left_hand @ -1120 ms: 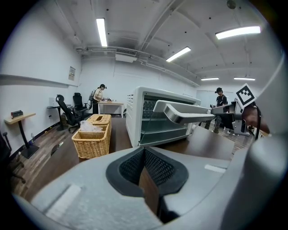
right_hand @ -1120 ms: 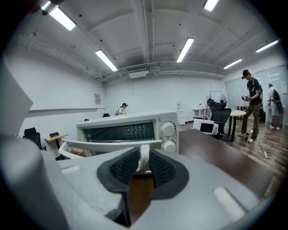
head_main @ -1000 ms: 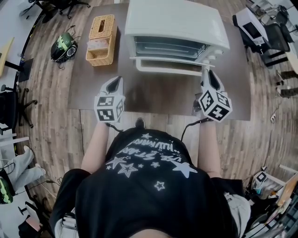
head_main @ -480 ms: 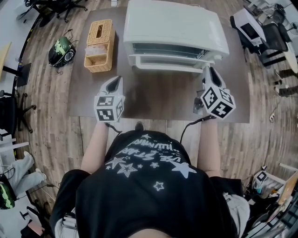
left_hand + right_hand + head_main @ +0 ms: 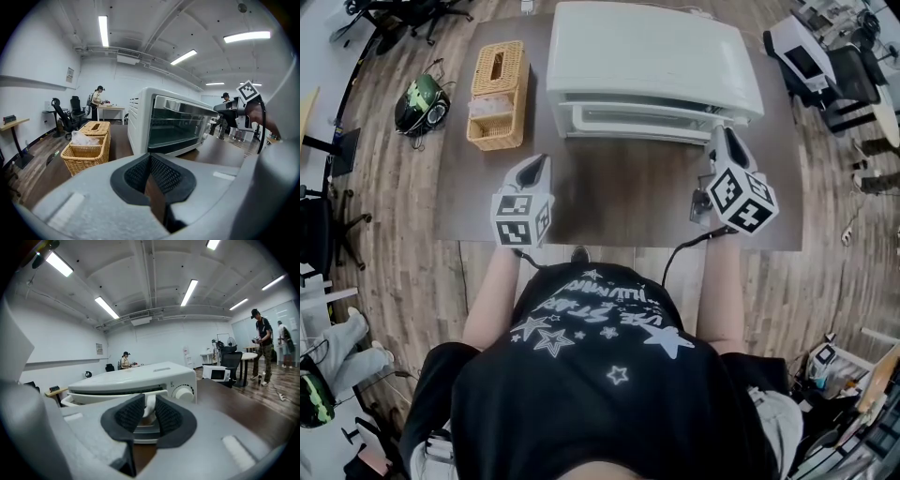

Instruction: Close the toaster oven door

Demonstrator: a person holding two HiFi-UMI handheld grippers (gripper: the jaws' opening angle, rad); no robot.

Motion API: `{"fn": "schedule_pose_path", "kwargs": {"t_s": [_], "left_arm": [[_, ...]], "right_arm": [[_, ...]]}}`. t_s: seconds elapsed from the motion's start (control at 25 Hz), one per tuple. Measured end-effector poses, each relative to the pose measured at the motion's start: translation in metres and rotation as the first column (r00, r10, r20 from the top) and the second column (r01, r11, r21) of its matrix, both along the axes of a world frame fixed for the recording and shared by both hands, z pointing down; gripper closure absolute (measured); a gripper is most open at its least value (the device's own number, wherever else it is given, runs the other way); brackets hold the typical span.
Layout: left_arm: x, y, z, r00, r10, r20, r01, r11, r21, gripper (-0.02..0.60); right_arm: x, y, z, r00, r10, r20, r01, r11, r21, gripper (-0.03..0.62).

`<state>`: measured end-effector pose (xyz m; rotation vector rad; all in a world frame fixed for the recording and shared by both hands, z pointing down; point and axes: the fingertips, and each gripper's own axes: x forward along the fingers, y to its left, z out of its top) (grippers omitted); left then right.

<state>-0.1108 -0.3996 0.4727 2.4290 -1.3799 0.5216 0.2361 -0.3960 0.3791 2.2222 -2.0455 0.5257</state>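
Overhead, we see the white toaster oven (image 5: 652, 52) at the far side of the brown table (image 5: 619, 202), its door (image 5: 637, 117) swung up almost flush with the front. Our right hand-held gripper (image 5: 722, 139) sits at the right end of the door handle (image 5: 628, 134). Only the right gripper view shows how: both dark pads are clamped on the white handle (its bar runs off to the left). That view also shows a thin dark slit between the door and the oven top, and a round knob (image 5: 183, 392) just beside the pads.

Our left hand-held gripper (image 5: 534, 164) hangs over bare table, well apart from the oven. Its own view shows the pads pressed together on nothing. It also gives us what the head view hides, the glass front of the door standing nearly upright.

A wide strip of table lies open before the oven, between our two grippers. The oven's right side stops short of the table's right edge. A wicker basket (image 5: 499, 80) stands to the left of the oven, near it but apart, close to the table's left edge.

Beyond the table is wooden floor (image 5: 394, 187), with a green-and-black thing (image 5: 422, 98) (we cannot tell what) to the left. Office chairs (image 5: 848, 80) and a white appliance (image 5: 802, 52) are to the right. The gripper views add a person at a desk (image 5: 97, 99) and another standing (image 5: 262, 345).
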Motion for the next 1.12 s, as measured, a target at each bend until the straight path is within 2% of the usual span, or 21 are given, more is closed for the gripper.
{"fn": "schedule_pose_path", "kwargs": {"t_s": [0.72,1.12], "left_arm": [[-0.005,0.003,0.003,1.000,-0.016,0.001,0.016,1.000,-0.013,0.572],[-0.008,0.018,-0.004,1.000,-0.029,0.010,0.029,1.000,0.008,0.572]], "right_arm": [[0.004,-0.024,-0.006,1.000,0.008,-0.008,-0.008,1.000,0.022,0.517],[0.002,-0.026,-0.006,1.000,0.009,0.014,-0.010,0.999,0.037,0.516]]}}
